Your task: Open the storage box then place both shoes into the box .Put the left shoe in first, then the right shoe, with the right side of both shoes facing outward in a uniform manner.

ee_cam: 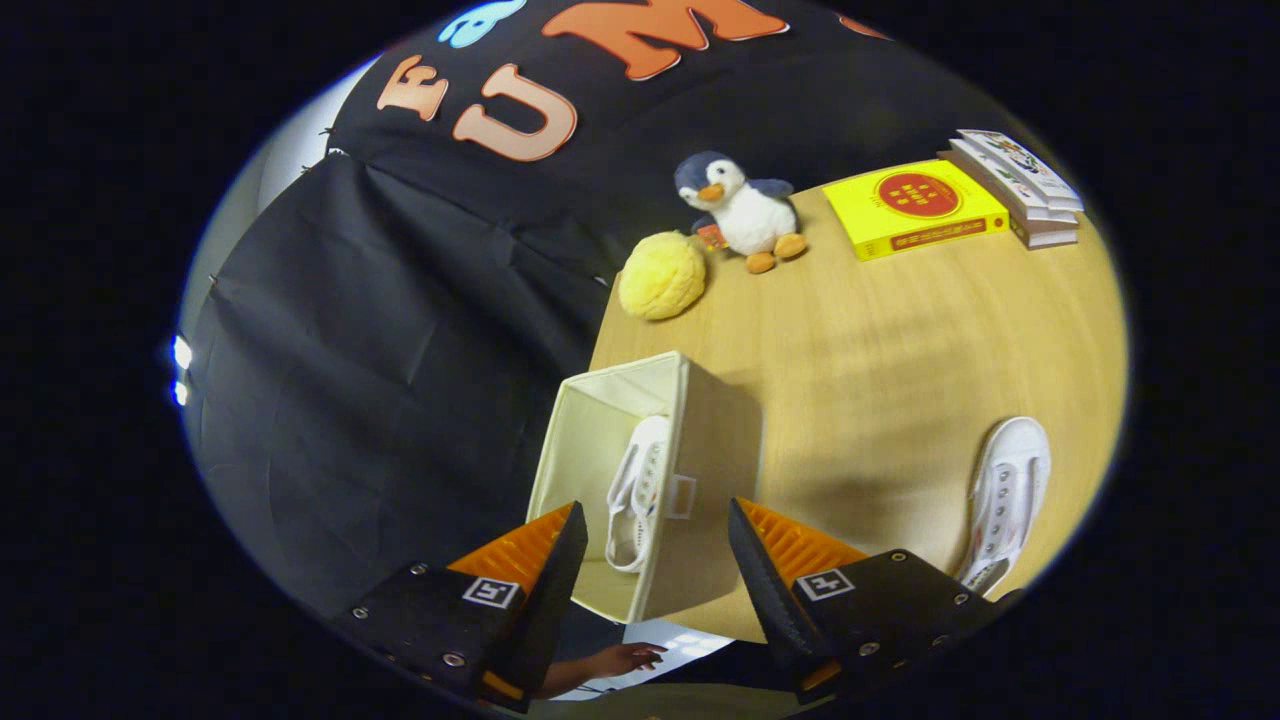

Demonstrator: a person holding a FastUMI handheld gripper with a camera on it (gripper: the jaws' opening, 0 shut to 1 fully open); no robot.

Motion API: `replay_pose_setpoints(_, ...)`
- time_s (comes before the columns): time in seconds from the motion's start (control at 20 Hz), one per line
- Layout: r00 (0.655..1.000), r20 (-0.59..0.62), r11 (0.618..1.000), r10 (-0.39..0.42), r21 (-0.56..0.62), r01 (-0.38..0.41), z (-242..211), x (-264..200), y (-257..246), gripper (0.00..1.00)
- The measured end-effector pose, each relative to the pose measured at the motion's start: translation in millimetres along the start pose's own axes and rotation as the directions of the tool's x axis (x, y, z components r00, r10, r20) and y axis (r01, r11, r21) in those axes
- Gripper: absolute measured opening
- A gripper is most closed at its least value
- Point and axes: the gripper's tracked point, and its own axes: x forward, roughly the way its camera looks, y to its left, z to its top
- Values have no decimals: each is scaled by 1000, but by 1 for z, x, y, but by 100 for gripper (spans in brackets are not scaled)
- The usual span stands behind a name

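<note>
white shoe [637,492] inside open box [600,440]

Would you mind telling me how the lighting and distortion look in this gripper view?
Gripper view: fisheye bends the table edge; storage box casts a soft shadow rightward; the shoe inside stays sharp; gripper open above it.

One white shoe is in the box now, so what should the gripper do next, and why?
Probably swing toward the white canvas shoe lying on the wooden table, beyond the fingers. The open gripper holds nothing, and the cream fabric storage box already holds one white lace-up shoe, so the second shoe looks next.
</note>
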Motion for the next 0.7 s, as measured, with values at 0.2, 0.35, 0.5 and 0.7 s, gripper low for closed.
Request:
replay_pose_setpoints(0.2,980,16,980,-198,-24,198,-20,-28,-95,93)
replay_pose_setpoints(0.35,948,37,947,-315,-49,317,-34,-49,-150,93)
replay_pose_setpoints(0.5,910,11,903,-414,-127,412,-63,-67,-196,89)
replay_pose_setpoints(0.7,879,-15,868,-477,-167,468,-92,-75,-234,83)
